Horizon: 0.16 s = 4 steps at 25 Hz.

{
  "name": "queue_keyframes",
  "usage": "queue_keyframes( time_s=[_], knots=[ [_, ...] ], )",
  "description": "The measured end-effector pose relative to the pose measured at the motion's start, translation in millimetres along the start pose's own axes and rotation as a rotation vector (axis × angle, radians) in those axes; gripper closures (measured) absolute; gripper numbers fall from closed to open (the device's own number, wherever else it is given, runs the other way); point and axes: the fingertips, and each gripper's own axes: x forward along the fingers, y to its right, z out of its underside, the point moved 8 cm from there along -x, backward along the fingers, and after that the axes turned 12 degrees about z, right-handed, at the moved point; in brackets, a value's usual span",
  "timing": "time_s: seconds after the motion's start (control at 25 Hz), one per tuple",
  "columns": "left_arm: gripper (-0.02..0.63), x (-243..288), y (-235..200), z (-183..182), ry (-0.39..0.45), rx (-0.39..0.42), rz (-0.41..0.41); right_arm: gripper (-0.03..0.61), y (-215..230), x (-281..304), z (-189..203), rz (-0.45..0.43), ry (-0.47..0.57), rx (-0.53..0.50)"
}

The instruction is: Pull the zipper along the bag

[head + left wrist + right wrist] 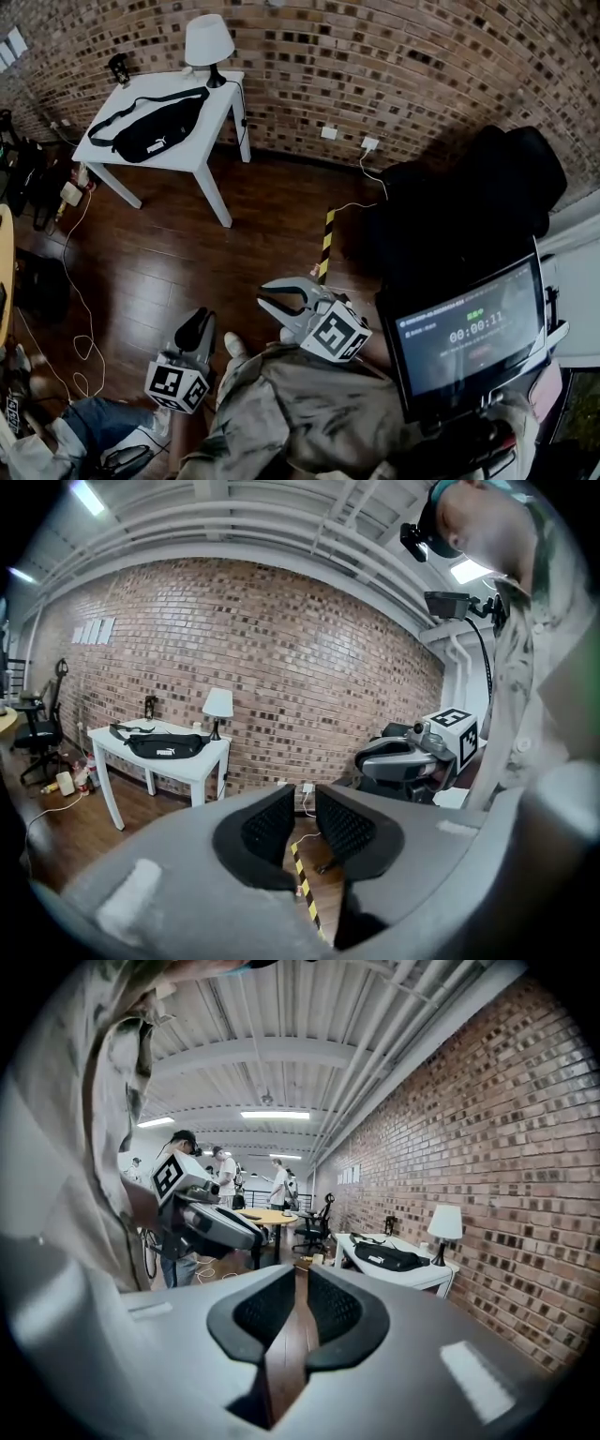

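Left hand-held gripper (199,323) is held low and close to the person's body, with its marker cube toward the camera. In the left gripper view the left hand-held gripper (305,801) is released: its pads stand a narrow gap apart, nothing is between them, and only wood floor (66,832) shows through.

Bag (155,127): black, lying on the white surface (202,150) at upper left of the head view, against the brick wall (394,66). Its strap is looped out toward the far-left corner. It is well apart from both hand-held grippers. The zipper is too small to make out in any view. A white lamp (208,42) stands at the back edge of the surface, just beside the bag's right end. The left gripper view gives the same layout: bag (167,747) on the surface, lamp (218,705) to its right.

A strip of yellow-and-black tape (325,242) lies on the floor between the surface and the person.

Right hand-held gripper (281,302) is held near the torso, pointing toward the tape. In the right gripper view the right hand-held gripper (302,1279) is also released and empty; its gap is thin, with floor visible through it. The bag (389,1258) is seen far beyond the jaws, to the right.

A tablet (469,328) at lower right shows a running timer. A dark bulky heap (469,202) sits behind it against the wall.
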Motion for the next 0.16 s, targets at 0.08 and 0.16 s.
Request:
queue_keyframes(
  time_s=[0.08, 0.16],
  knots=[
    [0.54, -3.3, 2.3, 3.3, 0.002, -0.002, -0.011, 0.529, -2.9, -0.3, -0.1, -0.011, 0.007, -0.008],
    [0.54, -6.0, 4.0, 6.0, 0.002, -0.002, -0.019, 0.529, -5.5, -1.1, 2.4, -0.013, 0.0, -0.013]
  ],
)
